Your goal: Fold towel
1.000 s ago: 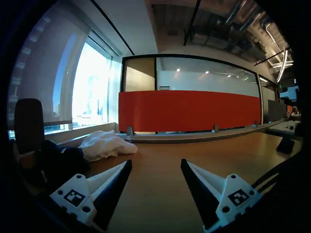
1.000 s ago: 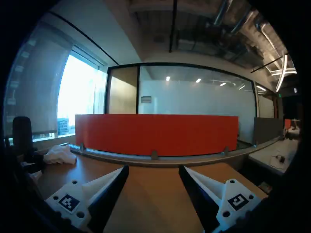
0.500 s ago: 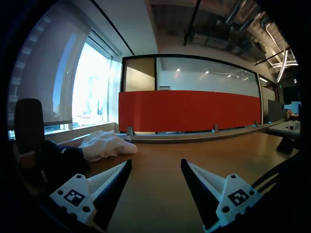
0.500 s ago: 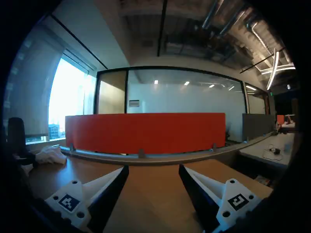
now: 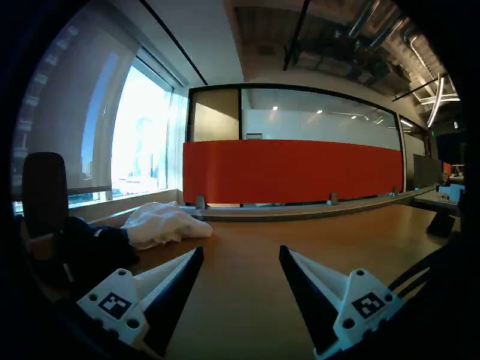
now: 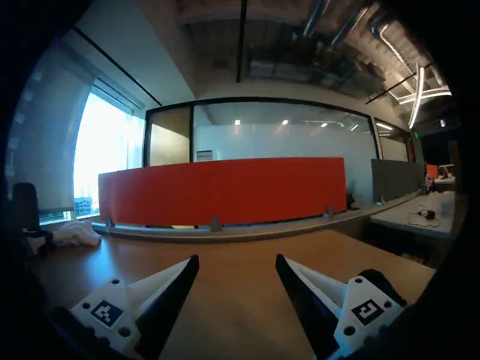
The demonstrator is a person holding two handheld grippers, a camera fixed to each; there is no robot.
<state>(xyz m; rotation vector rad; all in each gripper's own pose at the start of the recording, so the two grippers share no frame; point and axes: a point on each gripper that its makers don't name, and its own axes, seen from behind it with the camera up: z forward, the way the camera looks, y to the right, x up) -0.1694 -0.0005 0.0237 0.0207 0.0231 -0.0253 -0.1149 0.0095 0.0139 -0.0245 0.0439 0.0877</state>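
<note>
A crumpled white towel [image 5: 163, 223] lies on the wooden desk [image 5: 252, 258], ahead and to the left of my left gripper [image 5: 240, 255]. That gripper hovers low over the desk, open, with nothing between its fingers. In the right gripper view the same towel [image 6: 75, 233] looks small at the far left of the desk [image 6: 240, 270]. My right gripper [image 6: 237, 264] is open too and holds nothing, well away from the towel.
A red divider panel [image 5: 291, 171] runs along the desk's far edge. Dark clothing [image 5: 90, 246] is heaped just left of the towel, beside a black chair back [image 5: 43, 192]. A small dark object [image 5: 441, 223] stands at the desk's right. Another desk [image 6: 414, 213] lies beyond.
The left gripper has stayed still. The right gripper has shifted back and to the right, so more desk shows and the towel sits smaller and farther left.
</note>
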